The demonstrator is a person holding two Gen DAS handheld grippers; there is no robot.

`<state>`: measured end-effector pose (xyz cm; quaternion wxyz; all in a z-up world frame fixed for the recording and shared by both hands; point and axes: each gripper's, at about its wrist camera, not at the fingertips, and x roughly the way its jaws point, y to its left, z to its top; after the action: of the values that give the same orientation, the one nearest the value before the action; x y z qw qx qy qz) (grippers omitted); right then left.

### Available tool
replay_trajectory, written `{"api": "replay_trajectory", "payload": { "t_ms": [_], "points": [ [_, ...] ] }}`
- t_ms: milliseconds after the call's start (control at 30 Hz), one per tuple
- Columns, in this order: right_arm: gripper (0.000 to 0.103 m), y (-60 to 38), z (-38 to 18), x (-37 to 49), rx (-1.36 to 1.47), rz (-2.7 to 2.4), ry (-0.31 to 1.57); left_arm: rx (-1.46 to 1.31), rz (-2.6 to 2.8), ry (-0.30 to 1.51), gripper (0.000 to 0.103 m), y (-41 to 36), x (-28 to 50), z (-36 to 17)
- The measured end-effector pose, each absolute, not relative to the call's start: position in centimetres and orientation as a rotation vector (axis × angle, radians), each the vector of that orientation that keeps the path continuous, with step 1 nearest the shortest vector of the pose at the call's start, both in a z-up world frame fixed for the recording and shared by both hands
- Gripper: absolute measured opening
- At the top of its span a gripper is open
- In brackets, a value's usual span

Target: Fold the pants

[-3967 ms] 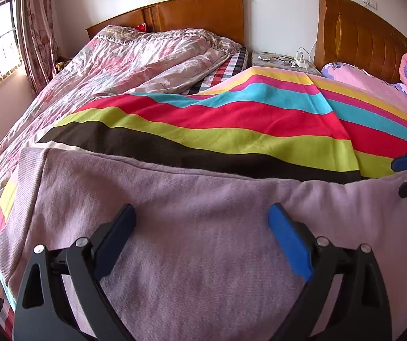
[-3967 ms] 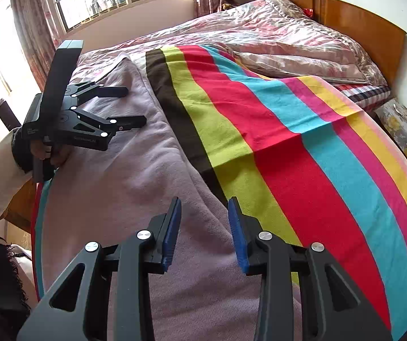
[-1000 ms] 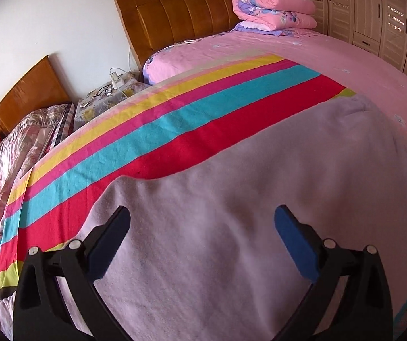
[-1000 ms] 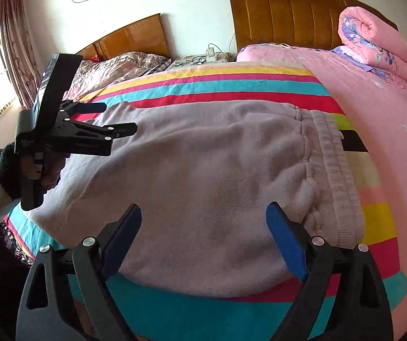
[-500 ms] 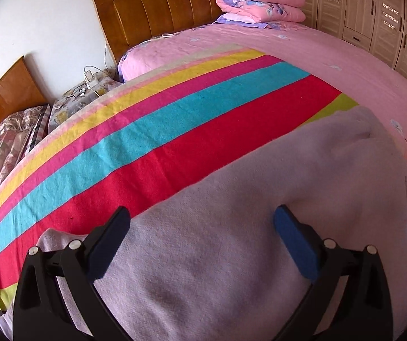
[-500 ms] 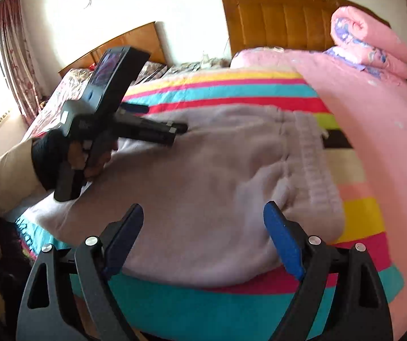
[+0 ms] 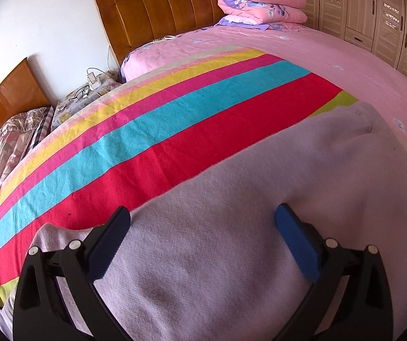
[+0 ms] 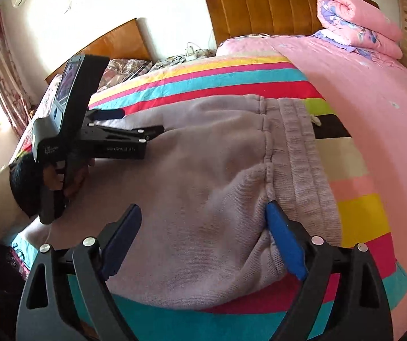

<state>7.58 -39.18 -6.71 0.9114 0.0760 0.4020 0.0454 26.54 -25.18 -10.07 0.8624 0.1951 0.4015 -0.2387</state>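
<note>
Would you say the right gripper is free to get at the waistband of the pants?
Probably yes: the right gripper stands open over the pants, and the waistband lies uncovered just beside its right finger.

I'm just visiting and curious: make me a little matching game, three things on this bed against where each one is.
Things:
1. pants
2. rolled quilt
3. left tool

Places:
A. near the headboard
B. hovering open above the lilac cloth
C. spread flat on the striped blanket

Pairs: 1-C, 2-A, 3-B
</note>
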Motion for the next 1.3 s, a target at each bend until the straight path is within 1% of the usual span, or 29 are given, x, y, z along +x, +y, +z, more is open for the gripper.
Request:
{"api": "replay_trajectory", "payload": {
  "t_ms": [100,167,233,300,433,500,567,667,800,900,1033,1167,1300],
  "points": [
    [0.085,-38.0,-5.3,7.4,0.119,0.108,0.779,0.397,-0.504,0.85,0.102,-25.1,26.7,-10.1],
    [0.086,-36.8,-5.7,8.0,0.097,0.132,0.813,0.392,-0.505,0.853,0.102,-25.1,26.8,-10.1],
    [0.089,-35.7,-7.0,8.5,0.047,0.117,0.858,0.388,-0.507,0.855,0.102,-25.0,26.8,-10.1],
    [0.089,-35.3,-8.5,8.8,0.019,0.095,0.898,0.374,-0.515,0.867,0.102,-24.9,27.0,-10.2],
    [0.089,-34.0,-9.3,8.8,-0.074,0.053,0.903,0.301,-0.562,0.926,0.102,-24.1,28.2,-10.2],
    [0.089,-34.1,-9.2,8.9,-0.051,0.041,0.912,0.322,-0.53,0.929,0.102,-23.5,27.7,-9.8],
    [0.089,-33.9,-9.1,9.0,-0.042,0.021,0.922,0.272,-0.538,0.916,0.101,-21.5,26.3,-8.3],
    [0.088,-32.6,-8.0,8.8,-0.067,-0.053,0.9,0.216,-0.552,0.869,0.101,-16.8,23.5,-6.1],
    [0.088,-27.9,-5.9,9.4,-0.1,0.023,0.83,0.179,-0.475,0.847,0.101,-9.2,20.0,-4.9],
    [0.088,-22.0,-4.6,11.0,-0.156,0.161,0.801,0.112,-0.399,0.846,0.102,-2.7,17.6,-4.8],
    [0.088,-12.5,-4.5,12.8,-0.272,0.34,0.792,-0.008,-0.243,0.844,0.101,6.9,14.4,-4.8],
    [0.089,-3.9,-5.3,13.0,-0.368,0.501,0.789,-0.172,-0.045,0.824,0.101,17.4,10.6,-4.1],
    [0.089,1.7,-6.6,12.5,-0.432,0.61,0.809,-0.443,0.129,0.75,0.101,28.8,6.0,-3.4]
  ]
}}
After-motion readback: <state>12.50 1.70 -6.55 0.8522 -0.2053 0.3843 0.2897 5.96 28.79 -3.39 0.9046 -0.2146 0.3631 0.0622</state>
